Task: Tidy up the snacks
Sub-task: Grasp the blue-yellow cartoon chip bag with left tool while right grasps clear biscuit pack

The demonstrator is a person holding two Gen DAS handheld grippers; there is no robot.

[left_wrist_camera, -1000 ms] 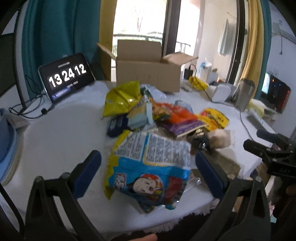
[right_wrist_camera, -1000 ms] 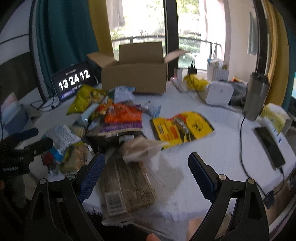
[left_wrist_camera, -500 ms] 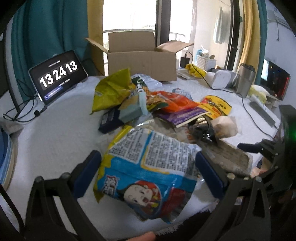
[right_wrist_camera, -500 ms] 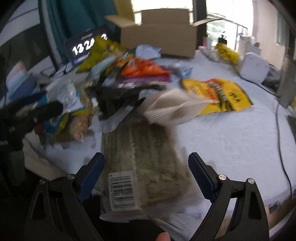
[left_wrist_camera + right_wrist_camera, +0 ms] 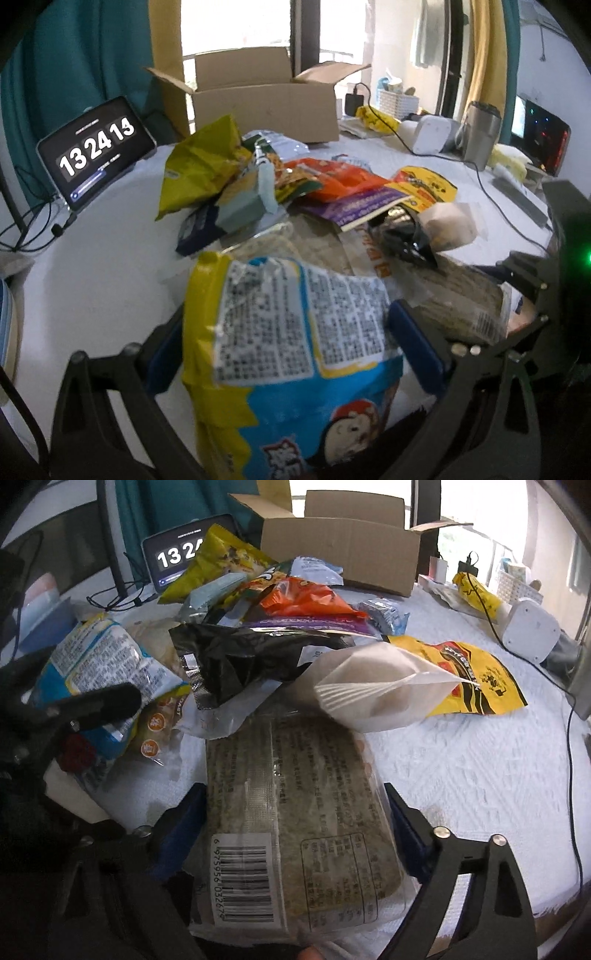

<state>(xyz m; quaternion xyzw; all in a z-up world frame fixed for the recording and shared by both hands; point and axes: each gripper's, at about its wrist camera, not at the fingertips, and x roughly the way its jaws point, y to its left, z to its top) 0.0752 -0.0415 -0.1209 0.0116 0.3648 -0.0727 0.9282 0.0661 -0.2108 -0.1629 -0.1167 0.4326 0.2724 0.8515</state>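
A blue and yellow snack bag [image 5: 295, 332] with a cartoon face lies at the near edge of the white table [image 5: 92, 277]. My left gripper [image 5: 291, 354] straddles it and its jaws are closing, blue pads at the bag's two side edges. In the right wrist view a flat clear-wrapped brown packet [image 5: 295, 805] with a barcode lies between the fingers of my right gripper [image 5: 291, 823], whose jaws are also closing. A heap of snack bags [image 5: 343, 181] sits behind both. An open cardboard box [image 5: 266, 103] stands at the far side.
A tablet clock [image 5: 96, 151] leans at the far left with cables beside it. A white pouch [image 5: 376, 690], a black bag [image 5: 240, 657] and a yellow-black bag [image 5: 469, 675] overlap behind the packet. A steel tumbler [image 5: 480, 133], a white device [image 5: 528, 631] and a cable [image 5: 572, 775] occupy the right.
Both grippers have come down and forward. The blue and yellow bag now sits between the left fingers and the brown packet between the right fingers. Both pairs of jaws have narrowed a little.
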